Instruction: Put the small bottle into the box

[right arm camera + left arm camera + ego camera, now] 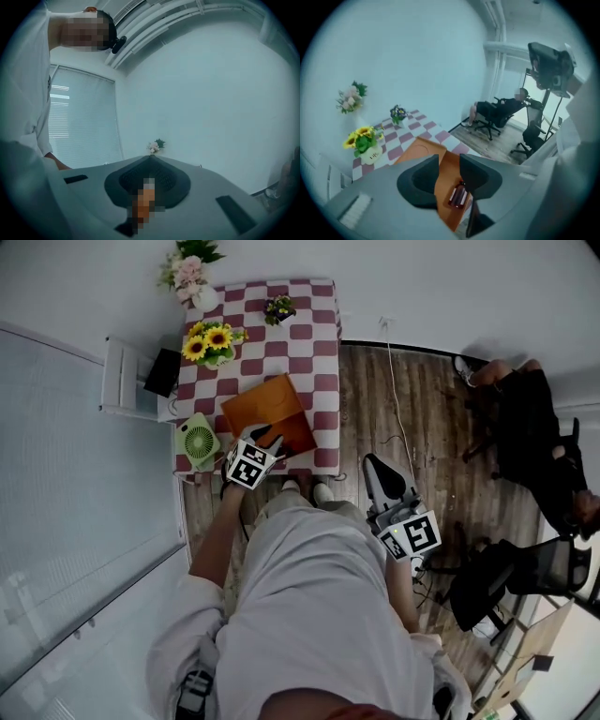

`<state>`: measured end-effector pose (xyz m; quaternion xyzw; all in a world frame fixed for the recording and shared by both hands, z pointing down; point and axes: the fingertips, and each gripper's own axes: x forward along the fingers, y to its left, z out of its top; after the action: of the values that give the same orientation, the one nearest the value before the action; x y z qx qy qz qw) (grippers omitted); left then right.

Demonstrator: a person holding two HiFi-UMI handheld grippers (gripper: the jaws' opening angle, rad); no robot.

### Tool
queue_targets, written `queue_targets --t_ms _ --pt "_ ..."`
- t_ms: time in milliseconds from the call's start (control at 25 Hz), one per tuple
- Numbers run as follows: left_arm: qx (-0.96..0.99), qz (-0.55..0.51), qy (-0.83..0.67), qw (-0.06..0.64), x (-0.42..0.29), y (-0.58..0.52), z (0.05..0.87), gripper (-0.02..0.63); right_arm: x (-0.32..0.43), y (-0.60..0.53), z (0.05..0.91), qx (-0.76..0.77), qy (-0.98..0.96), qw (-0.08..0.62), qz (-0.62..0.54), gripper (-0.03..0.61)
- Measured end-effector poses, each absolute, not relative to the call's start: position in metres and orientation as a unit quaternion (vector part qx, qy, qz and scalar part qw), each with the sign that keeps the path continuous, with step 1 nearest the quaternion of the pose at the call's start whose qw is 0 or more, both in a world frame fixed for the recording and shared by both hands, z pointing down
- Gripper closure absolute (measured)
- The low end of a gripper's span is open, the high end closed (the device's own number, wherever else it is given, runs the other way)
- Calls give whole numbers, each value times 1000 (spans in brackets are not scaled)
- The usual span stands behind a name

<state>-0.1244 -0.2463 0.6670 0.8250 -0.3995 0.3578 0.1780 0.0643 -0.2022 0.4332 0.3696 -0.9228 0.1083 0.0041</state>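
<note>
Over the checkered table, the left gripper hangs with its jaws apart above the orange box. The small bottle, dark red, lies on the box's orange surface below the gap, ungripped. At the person's side, the right gripper has its jaws together, holding nothing.

the head view looks steeply down from above the person onto the checkered table and wood floor. the left gripper view sits close over the table's near edge, facing the wall; both show the orange box and sunflowers. the right gripper view tilts up toward wall and blinds.
</note>
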Motion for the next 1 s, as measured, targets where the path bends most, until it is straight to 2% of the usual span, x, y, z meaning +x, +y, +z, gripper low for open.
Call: queue_targets --t_ms 400,640,760,880,1000 --pt "812 249 -523 74 -135 -219 533 609 31 -211 414 274 -957 -2 92 575" --pt "806 169 -566 40 -127 -188 472 615 7 -200 393 218 -973 -6 74 575" --pt "805 112 -583 -4 -115 -168 428 615 -3 -195 383 194 -980 -11 52 575" --pt "795 110 -593 -63 -104 -146 397 615 -15 -184 377 163 -986 -19 27 575" --pt "778 110 -613 -77 -99 -124 381 615 -23 -168 375 127 -992 -21 -2 576"
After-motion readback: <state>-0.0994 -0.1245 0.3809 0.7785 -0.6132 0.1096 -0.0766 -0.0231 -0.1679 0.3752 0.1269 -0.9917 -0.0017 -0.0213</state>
